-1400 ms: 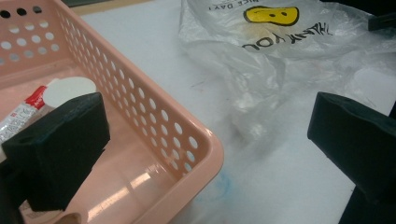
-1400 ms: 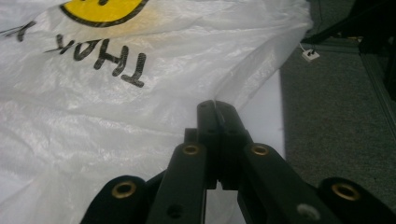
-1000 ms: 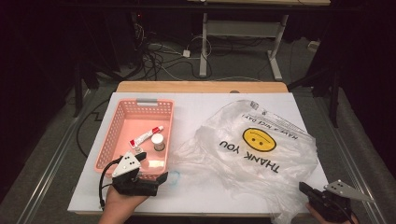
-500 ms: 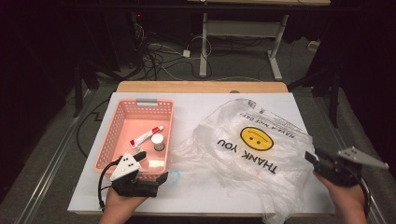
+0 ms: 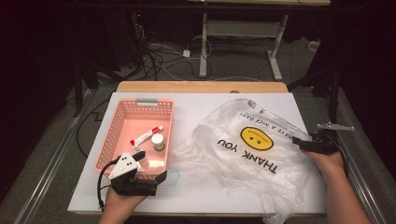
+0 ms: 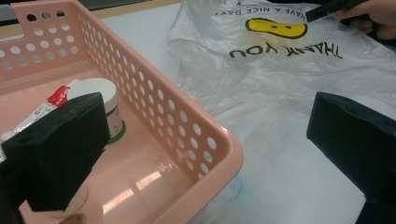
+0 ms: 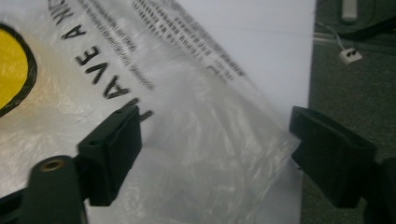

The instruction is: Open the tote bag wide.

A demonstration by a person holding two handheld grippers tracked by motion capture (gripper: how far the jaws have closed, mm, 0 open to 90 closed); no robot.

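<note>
Right tool (image 5: 299, 141) sits at the right edge of the plastic bag (image 5: 252, 149), jaws spread wide and empty. In the right gripper view the 2 jaws straddle a crumpled fold of bag film near the bench's right edge, 1 jaw over the printed lettering, the other out past the bag's border; whether either jaw touches the film, can't tell.

Left tool (image 5: 161, 177) rests at the front of the bench (image 5: 205, 107), wide and empty, right at the near corner of the pink basket (image 5: 112, 135). In the left gripper view 1 jaw hangs inside the basket in front of the small white jar (image 6: 105, 93), the other outside over the bench.

Basket holds a tube (image 5: 147, 136) lying diagonally and the jar just beside it. A second small item sits near the basket's front wall, too unclear to name.

Bag lies flat, spread across the right half of the bench, its long axis running from the basket side toward the right tool, smiley print up. Its near-left edge lies close to the basket's front corner.

Key relation: bag edge is directly between the right tool's jaws, so right hand is the nearer one for a pinch on the bag; left is nearer the basket contents. Likely next is a closing grip on the film, judged only from placement.
</note>
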